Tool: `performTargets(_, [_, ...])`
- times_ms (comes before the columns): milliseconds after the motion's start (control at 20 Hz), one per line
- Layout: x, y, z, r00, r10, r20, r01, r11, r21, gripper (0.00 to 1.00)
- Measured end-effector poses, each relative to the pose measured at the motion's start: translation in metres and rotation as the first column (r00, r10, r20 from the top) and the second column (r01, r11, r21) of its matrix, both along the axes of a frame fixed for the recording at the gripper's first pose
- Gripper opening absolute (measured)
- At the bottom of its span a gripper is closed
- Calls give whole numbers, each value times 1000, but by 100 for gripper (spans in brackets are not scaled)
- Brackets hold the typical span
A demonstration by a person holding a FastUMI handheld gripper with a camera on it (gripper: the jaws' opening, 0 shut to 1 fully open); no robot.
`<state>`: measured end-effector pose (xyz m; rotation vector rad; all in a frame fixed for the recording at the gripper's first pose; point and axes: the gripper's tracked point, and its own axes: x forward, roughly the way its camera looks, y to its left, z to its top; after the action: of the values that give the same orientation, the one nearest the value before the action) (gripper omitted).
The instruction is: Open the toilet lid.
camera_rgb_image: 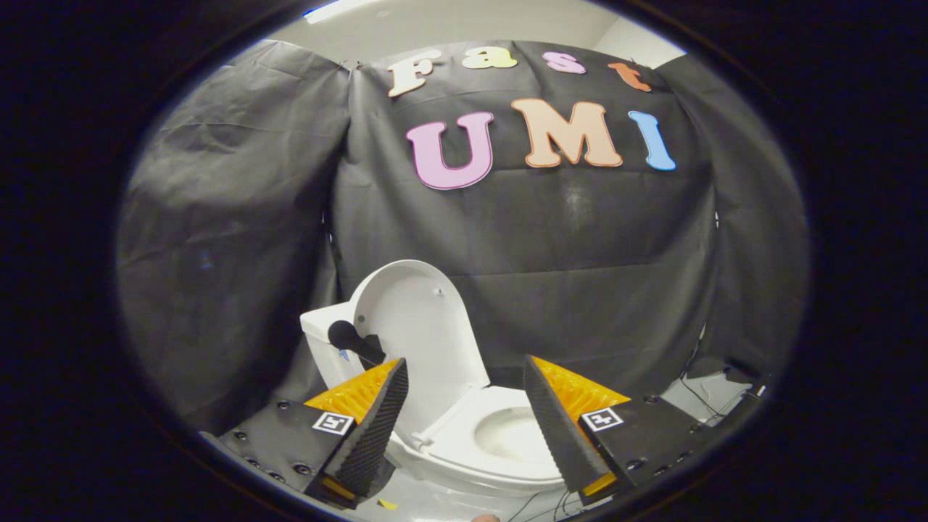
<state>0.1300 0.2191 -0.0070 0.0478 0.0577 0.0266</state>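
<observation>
A white toilet [435, 442] stands just ahead of my fingers, in front of the black cloth wall. Its lid [424, 326] stands raised, nearly upright, leaning back toward the tank [322, 341]. The seat [464, 435] lies down around the open bowl [515, 435], which shows between my fingers. My gripper [464, 377] is open, its two fingers spread wide with nothing between them and touching neither lid nor seat. A round black knob [341, 333] sits at the tank's side, beside the lid.
Black cloth walls close in behind and on both sides of the toilet. Cables [707, 402] trail on the pale floor to the right of the bowl.
</observation>
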Motion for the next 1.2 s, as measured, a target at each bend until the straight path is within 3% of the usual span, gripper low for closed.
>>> performTargets(650, [-58, -35, -42, 1000, 22, 3, -22, 997, -76, 98])
performTargets(1200, [-72, -56, -35, 1000, 6, 20, -7, 1000, 8, 98])
